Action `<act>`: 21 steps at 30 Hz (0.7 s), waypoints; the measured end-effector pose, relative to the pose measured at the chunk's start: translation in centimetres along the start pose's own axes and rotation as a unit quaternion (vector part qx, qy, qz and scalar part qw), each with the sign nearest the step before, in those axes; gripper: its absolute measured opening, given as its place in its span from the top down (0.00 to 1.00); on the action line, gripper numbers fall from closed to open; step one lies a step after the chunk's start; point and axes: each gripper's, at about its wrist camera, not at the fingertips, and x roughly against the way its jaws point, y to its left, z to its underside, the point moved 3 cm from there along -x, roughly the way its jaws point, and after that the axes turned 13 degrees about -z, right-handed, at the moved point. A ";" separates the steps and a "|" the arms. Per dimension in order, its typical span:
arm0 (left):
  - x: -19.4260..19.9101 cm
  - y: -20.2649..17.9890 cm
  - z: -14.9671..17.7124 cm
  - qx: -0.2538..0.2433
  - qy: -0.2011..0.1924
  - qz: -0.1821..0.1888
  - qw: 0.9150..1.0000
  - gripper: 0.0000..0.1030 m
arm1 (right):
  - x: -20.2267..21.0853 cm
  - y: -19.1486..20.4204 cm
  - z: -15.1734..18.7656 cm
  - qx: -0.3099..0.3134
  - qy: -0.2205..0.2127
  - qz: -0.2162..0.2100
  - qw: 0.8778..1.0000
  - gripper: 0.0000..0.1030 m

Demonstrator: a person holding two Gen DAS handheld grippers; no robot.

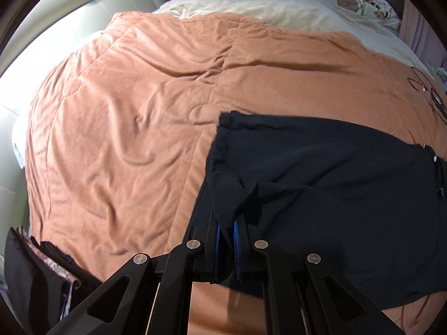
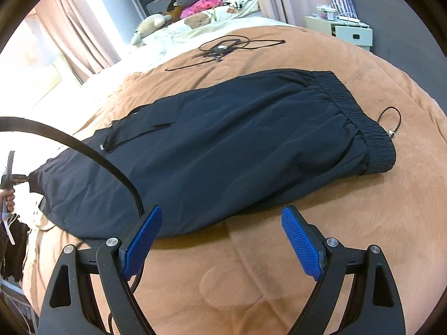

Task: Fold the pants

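Observation:
Dark navy pants [image 2: 223, 145] lie folded lengthwise on the orange-brown bedspread [image 2: 279, 251], elastic waistband [image 2: 360, 120] at the right, leg hems at the left. My left gripper [image 1: 226, 220] is shut on the hem end of the pants [image 1: 321, 181] and lifts it slightly. It also shows far left in the right wrist view [image 2: 16, 180], pinching the hem. My right gripper [image 2: 220, 217] is open and empty, just above the bedspread at the near long edge of the pants, blue pads [image 2: 300, 244] spread wide.
A black cable [image 2: 226, 46] lies coiled on the bedspread behind the pants. Another black cord [image 2: 83, 150] arcs over the pants to my right gripper. Pillows and plush toys [image 2: 195, 11] sit at the bed's head. A white nightstand [image 2: 340, 29] stands far right. Dark clothes [image 1: 42, 273] hang lower left.

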 end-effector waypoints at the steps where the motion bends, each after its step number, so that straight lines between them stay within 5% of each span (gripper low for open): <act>1: -0.2 0.4 0.3 0.003 0.004 -0.003 1.000 0.91 | 0.1 0.3 0.1 0.002 0.001 0.000 1.000 0.15; 4: -1.0 1.6 1.1 0.025 0.007 -0.010 1.000 0.85 | 0.3 1.3 0.4 0.007 0.006 -0.004 1.000 0.15; 7: -1.7 2.1 2.7 0.047 -0.009 -0.041 0.998 0.45 | 0.2 2.2 0.8 0.015 0.013 -0.009 1.000 0.15; 8: -1.8 2.1 3.2 0.053 -0.013 -0.037 0.998 0.39 | 0.2 2.5 0.9 0.019 0.014 -0.012 1.000 0.15; 21: -3.8 3.0 11.6 0.173 0.021 0.059 0.983 0.39 | -2.5 5.7 2.3 0.012 0.059 -0.049 0.997 0.15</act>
